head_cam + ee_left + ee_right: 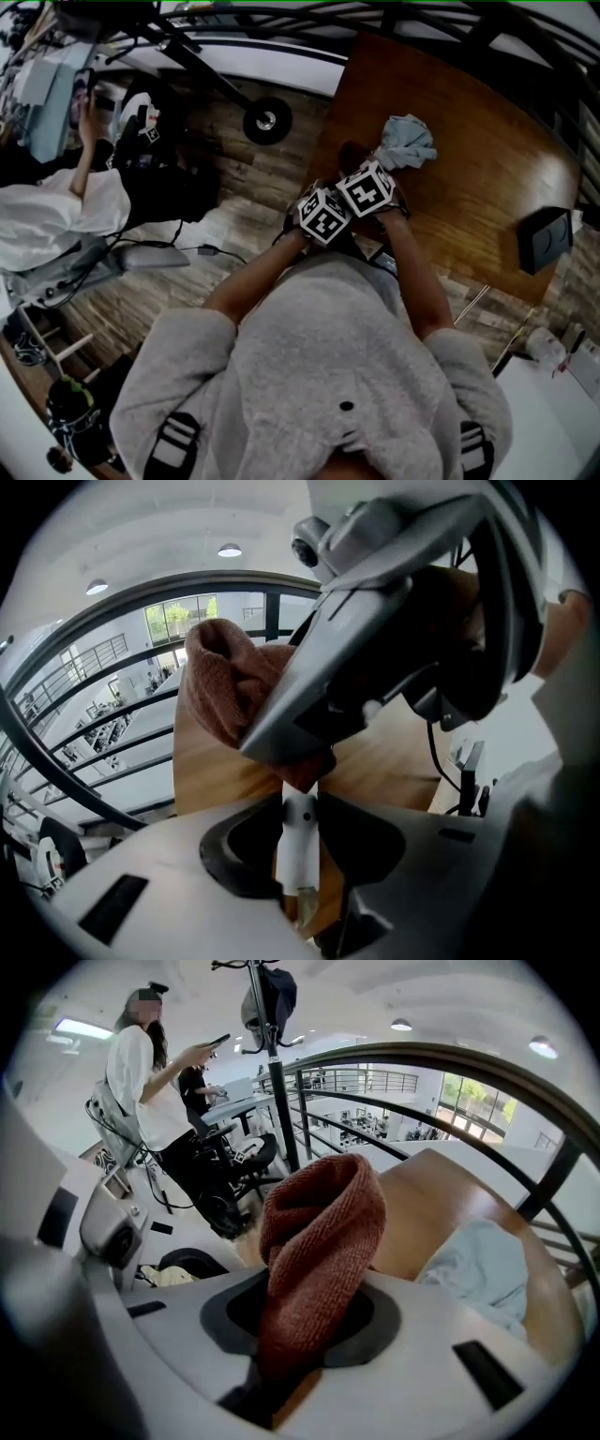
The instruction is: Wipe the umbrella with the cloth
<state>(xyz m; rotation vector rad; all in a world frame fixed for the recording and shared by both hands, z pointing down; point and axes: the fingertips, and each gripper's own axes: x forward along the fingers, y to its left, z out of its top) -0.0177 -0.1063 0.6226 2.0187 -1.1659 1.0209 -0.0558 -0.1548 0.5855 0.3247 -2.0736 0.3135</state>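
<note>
Over the bench (487,178), keep right hand-held gripper (300,1326) clamped on red cloth (323,1213); steady white umbrella stick (300,855) between parted jaws of left hand-held gripper (302,817).

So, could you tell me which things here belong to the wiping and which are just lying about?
Job: cloth in the right gripper; umbrella; white stem, apparently the umbrella's, between jaws of the left gripper.
Lying about: black box on the table; wheel on the floor.

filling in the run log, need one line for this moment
right gripper: shut on red cloth | left gripper: white rod between fingers, grip unclear
</note>
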